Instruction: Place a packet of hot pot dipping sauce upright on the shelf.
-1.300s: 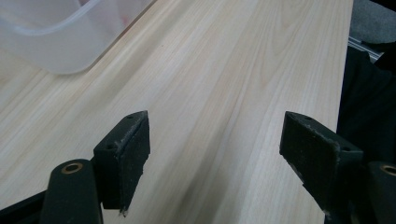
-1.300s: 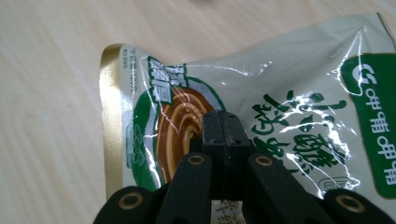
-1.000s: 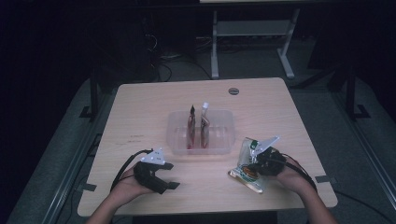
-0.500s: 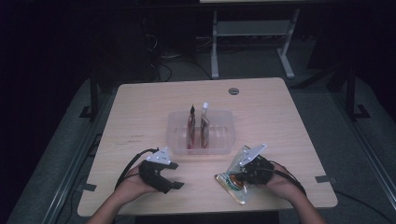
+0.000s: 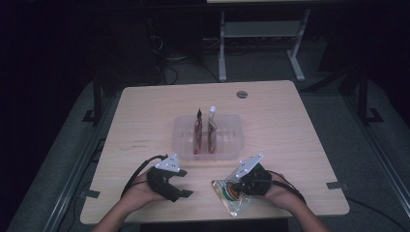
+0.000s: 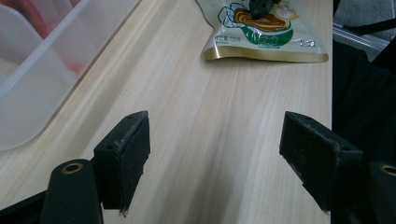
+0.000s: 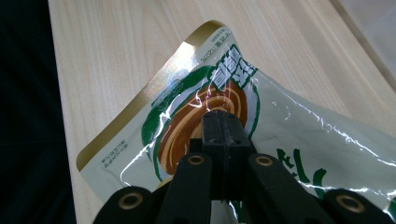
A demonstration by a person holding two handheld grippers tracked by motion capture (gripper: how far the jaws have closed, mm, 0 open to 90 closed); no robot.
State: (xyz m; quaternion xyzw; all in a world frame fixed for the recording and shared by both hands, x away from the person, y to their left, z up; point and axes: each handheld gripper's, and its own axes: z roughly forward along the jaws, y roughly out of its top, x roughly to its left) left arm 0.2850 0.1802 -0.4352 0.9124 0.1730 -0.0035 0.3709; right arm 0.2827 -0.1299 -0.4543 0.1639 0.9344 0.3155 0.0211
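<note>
Pouch (image 5: 231,197): a glossy snack pouch with green and brown print and a gold edge, lying flat near the front edge of the table (image 5: 300,145), in front of the clear tub (image 5: 232,145).
Right gripper (image 5: 235,187): jaws pinched together on the pouch, biting over the brown print; it points left along the table.
Right hand (image 5: 278,188): comes in from the bottom right, wrapped round the gripper's body, low over the table.
Left gripper (image 5: 186,193): jaws spread wide with bare wood between them, aimed right, toward the pouch.
Left hand (image 5: 142,191): low near the front left, just short of the tub.
Tub contents: two packets (image 5: 205,130) standing on edge.
</note>
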